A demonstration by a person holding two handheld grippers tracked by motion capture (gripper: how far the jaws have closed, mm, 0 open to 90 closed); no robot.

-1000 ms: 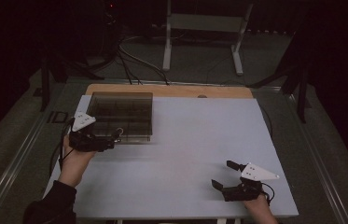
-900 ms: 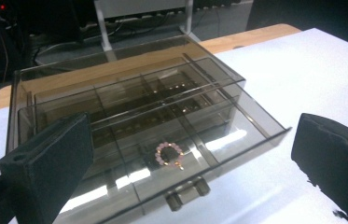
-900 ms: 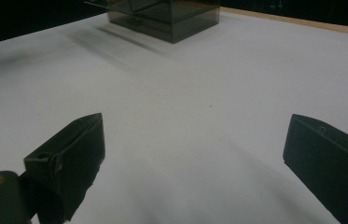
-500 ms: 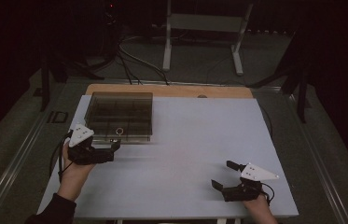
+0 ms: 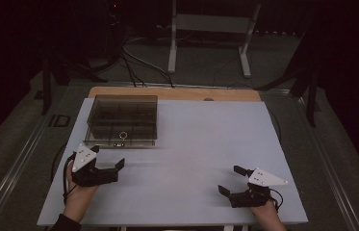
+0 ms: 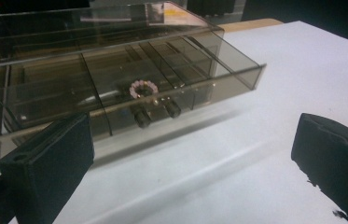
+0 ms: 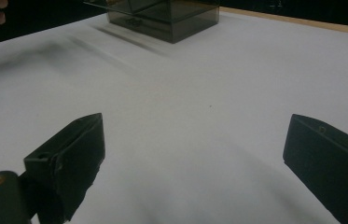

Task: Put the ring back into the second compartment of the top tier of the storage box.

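A smoked clear plastic box point(image 5: 121, 120) with inner dividers stands at the table's back left. A small pale beaded ring point(image 5: 123, 135) lies in a front compartment; in the left gripper view the ring point(image 6: 143, 87) sits just behind two dark knobs point(image 6: 141, 117) on the front of the box point(image 6: 115, 70). My left gripper point(image 5: 107, 157) is open and holds nothing, a short way in front of the box. My right gripper point(image 5: 231, 179) is open over bare table near the front right. Both gripper views show wide-apart jaws: left gripper point(image 6: 190, 154), right gripper point(image 7: 195, 158).
The white table top point(image 5: 206, 144) has a wooden strip point(image 5: 177, 93) along its far edge. Cables and a metal stand point(image 5: 211, 29) are on the floor beyond. In the right gripper view the box point(image 7: 167, 14) is far off at top.
My left gripper has drawn back from the box front toward the near table edge and turned its jaws rightward. The right gripper has stayed put.
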